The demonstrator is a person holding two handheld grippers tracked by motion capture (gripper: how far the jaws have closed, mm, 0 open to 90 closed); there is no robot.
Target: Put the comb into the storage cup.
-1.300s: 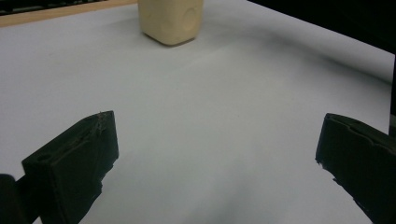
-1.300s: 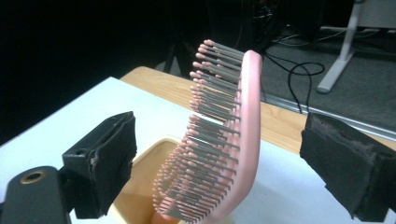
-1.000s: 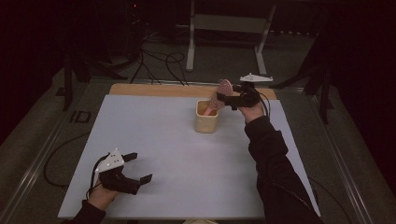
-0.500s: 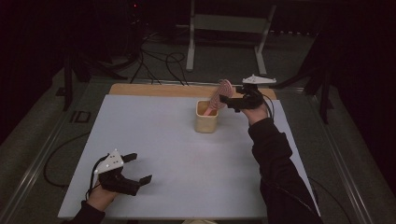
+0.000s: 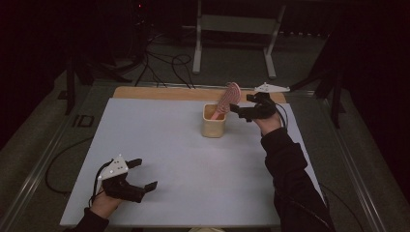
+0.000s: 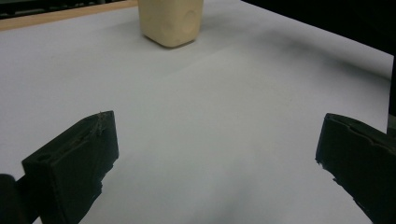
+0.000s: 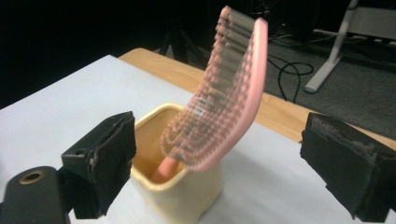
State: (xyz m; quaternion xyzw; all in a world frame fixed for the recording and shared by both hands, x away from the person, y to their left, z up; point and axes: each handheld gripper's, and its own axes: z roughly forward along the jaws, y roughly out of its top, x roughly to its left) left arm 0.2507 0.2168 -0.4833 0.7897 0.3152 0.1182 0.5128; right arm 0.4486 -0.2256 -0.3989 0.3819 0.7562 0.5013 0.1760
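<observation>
A pink hairbrush (image 5: pixel 231 96) (image 7: pixel 233 93) stands handle-down in a cream square cup (image 5: pixel 214 126) (image 7: pixel 177 196) at the far middle of the white table top (image 5: pixel 193 169). Its bristled head leans up and to the right above the rim. My right gripper (image 5: pixel 241 103) (image 7: pixel 226 144) is open just right of the cup, one jaw on each side of the brush head and neither touching it. My left gripper (image 5: pixel 145 174) (image 6: pixel 217 144) is open low over the near left of the table with nothing between its jaws. The cup (image 6: pixel 170 21) is far ahead of it.
A wooden strip (image 5: pixel 159 93) runs along the table's far edge. Beyond it, on the dark floor, are a metal stand (image 5: pixel 232 29) and loose cables (image 5: pixel 164 60). Metal rails border the table on both sides. Bare white surface lies between the two grippers.
The right hand has shifted slightly to the right of the cup, and the brush still leans in the cup. The left gripper has barely moved.
</observation>
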